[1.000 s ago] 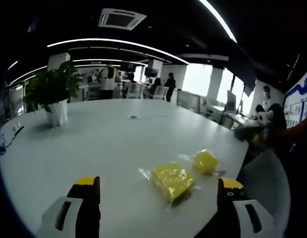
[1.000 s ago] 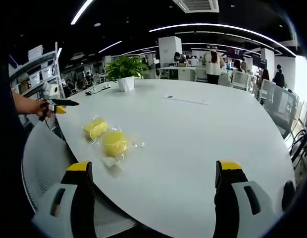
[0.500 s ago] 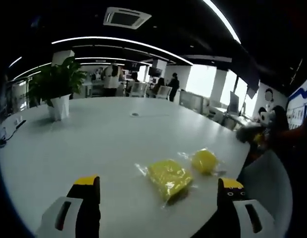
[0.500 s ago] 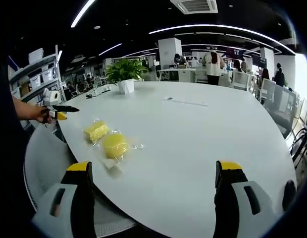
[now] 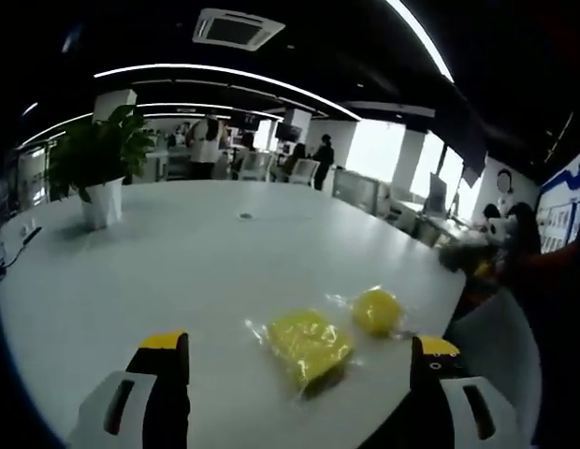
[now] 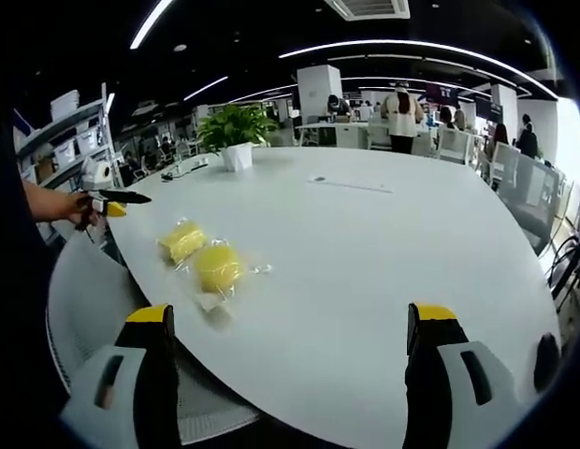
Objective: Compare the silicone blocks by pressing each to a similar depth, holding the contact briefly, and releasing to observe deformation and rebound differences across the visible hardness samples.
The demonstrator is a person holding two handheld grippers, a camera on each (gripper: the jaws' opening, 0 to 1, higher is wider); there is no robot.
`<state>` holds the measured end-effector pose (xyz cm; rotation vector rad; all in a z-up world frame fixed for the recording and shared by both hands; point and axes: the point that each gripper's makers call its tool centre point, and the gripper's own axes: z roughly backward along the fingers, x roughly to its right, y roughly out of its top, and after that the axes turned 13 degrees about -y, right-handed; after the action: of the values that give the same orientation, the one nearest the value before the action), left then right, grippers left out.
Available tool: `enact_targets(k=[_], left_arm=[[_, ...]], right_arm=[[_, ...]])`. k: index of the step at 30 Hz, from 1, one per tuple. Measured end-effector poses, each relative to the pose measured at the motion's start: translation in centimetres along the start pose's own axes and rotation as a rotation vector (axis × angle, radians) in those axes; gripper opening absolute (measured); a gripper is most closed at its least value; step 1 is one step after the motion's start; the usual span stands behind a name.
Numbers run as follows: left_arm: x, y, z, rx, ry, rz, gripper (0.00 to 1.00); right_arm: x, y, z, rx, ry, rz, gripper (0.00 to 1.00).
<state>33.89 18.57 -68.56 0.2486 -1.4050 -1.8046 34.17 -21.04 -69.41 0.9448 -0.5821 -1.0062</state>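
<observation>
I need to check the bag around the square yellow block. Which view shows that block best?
The left gripper view: the square yellow block lies close, between the open tongs, its clear bag visible. In the right gripper view it is smaller, beyond the round yellow block.

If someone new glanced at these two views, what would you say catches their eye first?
Most likely the two bright yellow silicone blocks in clear bags, the squarish block and the round block, lying side by side near the edge of the big white table. After that, the yellow-tipped jaws of the left gripper and right gripper, standing wide apart, and the potted plant on the table's far side.
</observation>
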Motion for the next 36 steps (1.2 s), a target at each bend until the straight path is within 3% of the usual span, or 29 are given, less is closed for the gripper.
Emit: enact_targets(k=[20,36], left_arm=[[1.2,3.3,-4.1,-0.041,-0.050,-0.028,1.00],[2.6,4.0,-7.6,-0.109,-0.100,-0.055,1.00]], right_arm=[[-0.2,-0.2,0.4,0.005,-0.003,-0.017,0.96],[0.0,-0.4,0.6,0.008,-0.015,-0.038,0.96]])
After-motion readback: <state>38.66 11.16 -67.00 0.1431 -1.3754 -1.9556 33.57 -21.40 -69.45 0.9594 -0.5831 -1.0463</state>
